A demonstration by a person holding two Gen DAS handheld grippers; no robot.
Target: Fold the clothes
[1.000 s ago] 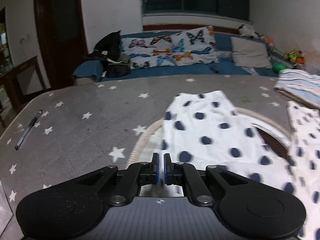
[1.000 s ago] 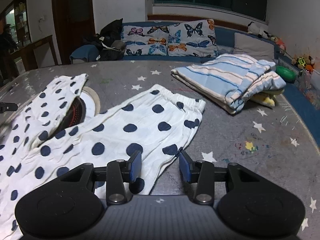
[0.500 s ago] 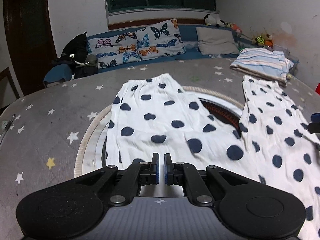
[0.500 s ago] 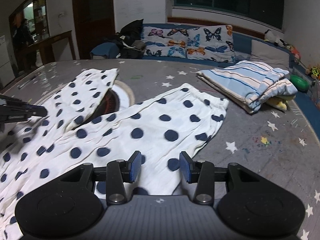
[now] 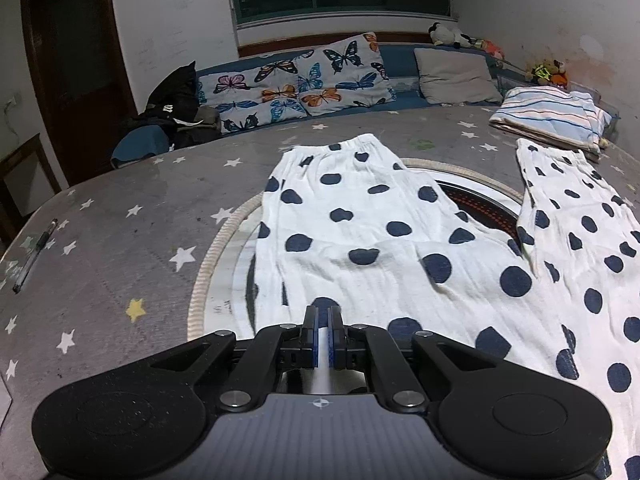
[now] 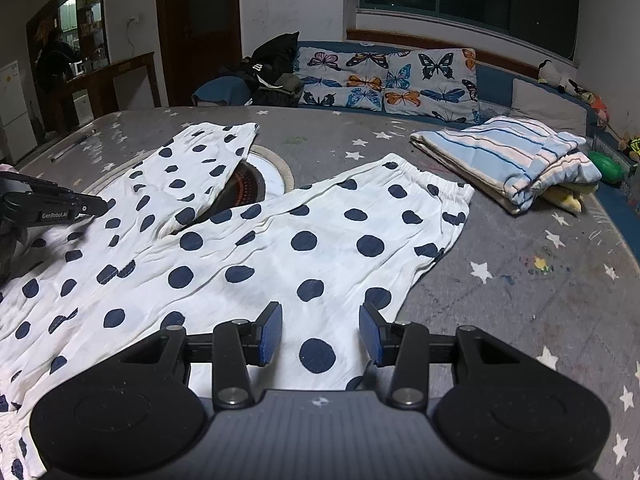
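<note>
The left tool (image 5: 322,330) is closed with fabric pinched between its pads, holding the polka-dot trousers (image 5: 384,240) spread over the starred surface (image 5: 120,240); a pen (image 5: 34,256) lies far left.

The polka-dot trousers (image 5: 400,240) are cut off by the right and lower edges. Part of the round inset (image 6: 256,188) in the counter (image 6: 520,280) is hidden beneath both legs. Whether cloth is pinched in the left claw (image 5: 321,334) cannot be determined.

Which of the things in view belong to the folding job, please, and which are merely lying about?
Job: polka-dot trousers, left gripper, right gripper.
Lying about: folded striped blanket, pen, butterfly cushions, green ball.
</note>
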